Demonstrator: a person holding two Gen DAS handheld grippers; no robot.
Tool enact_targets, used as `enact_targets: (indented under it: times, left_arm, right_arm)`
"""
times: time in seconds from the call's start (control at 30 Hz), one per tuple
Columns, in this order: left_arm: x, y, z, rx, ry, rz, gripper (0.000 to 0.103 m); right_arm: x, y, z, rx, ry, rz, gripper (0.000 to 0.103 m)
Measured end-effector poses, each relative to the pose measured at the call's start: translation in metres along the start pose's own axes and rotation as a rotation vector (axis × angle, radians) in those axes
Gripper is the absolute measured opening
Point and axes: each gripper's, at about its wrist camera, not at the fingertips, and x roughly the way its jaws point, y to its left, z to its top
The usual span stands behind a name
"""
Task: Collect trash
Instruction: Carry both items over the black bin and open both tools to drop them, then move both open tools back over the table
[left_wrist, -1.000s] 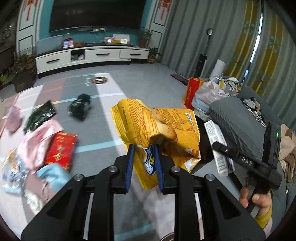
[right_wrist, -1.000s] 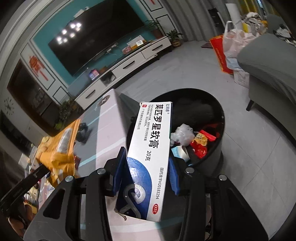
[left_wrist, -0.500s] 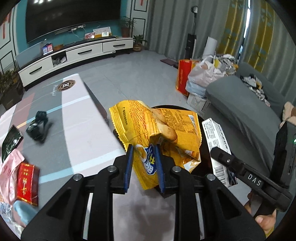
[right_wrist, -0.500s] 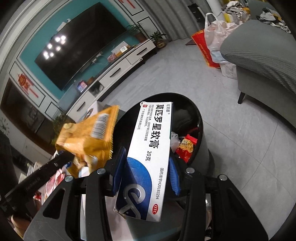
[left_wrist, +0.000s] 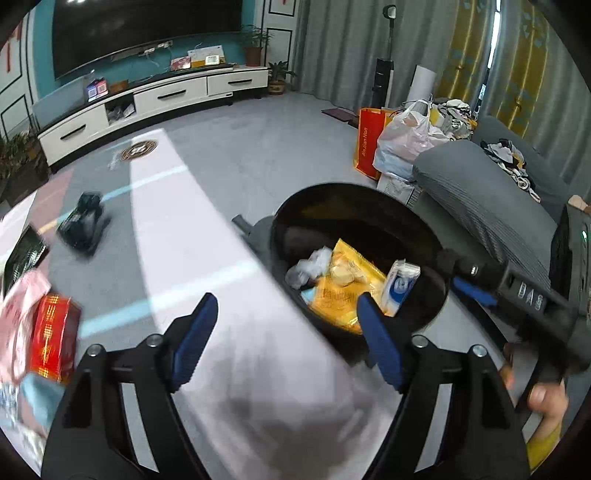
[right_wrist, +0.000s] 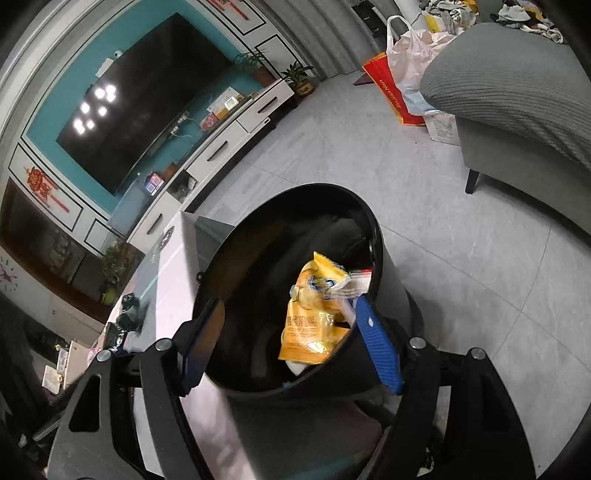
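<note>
A black round trash bin (left_wrist: 373, 199) (right_wrist: 295, 199) stands at the table's right edge. Inside lie a yellow snack bag (left_wrist: 343, 291) (right_wrist: 314, 317), a white and blue medicine box (left_wrist: 400, 286) and crumpled white paper (left_wrist: 314, 262). My left gripper (left_wrist: 286, 328) is open and empty above the table edge, just left of the bin. My right gripper (right_wrist: 291, 339) is open and empty directly over the bin; it also shows in the left wrist view (left_wrist: 472, 286). More trash stays on the table at left: a red packet (left_wrist: 53, 338), a black crumpled bag (left_wrist: 83, 221), pink wrappers (left_wrist: 18, 306).
A grey sofa (left_wrist: 491, 192) (right_wrist: 517, 85) stands right of the bin. A red paper bag (left_wrist: 367, 142) and white plastic bags (left_wrist: 410, 134) sit on the floor beyond it. A white TV cabinet (left_wrist: 155, 103) runs along the far wall.
Both grippers have opened. The yellow snack bag and the medicine box have dropped from them into the bin. The left gripper moved right toward the bin.
</note>
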Motion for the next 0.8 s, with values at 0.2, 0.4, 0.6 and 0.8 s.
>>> enact_targets:
  times: [0.2, 0.4, 0.6, 0.8]
  left_arm:
    - [-0.042, 0.028, -0.054, -0.043, 0.017, 0.026, 0.087]
    - [-0.083, 0.058, -0.098, -0.091, 0.013, 0.097, 0.092]
    - [-0.119, 0.1, -0.132, -0.228, 0.007, 0.159, 0.092]
    - [-0.149, 0.152, -0.157, -0.441, -0.044, 0.233, 0.092]
  right_arm:
    - [-0.003, 0.016, -0.016, -0.052, 0.061, 0.024, 0.073]
    - [-0.002, 0.06, -0.036, -0.153, 0.123, 0.066, 0.073]
    - [-0.004, 0.106, -0.059, -0.298, 0.166, 0.093, 0.073]
    - [-0.005, 0.15, -0.086, -0.465, 0.183, 0.072, 0.073]
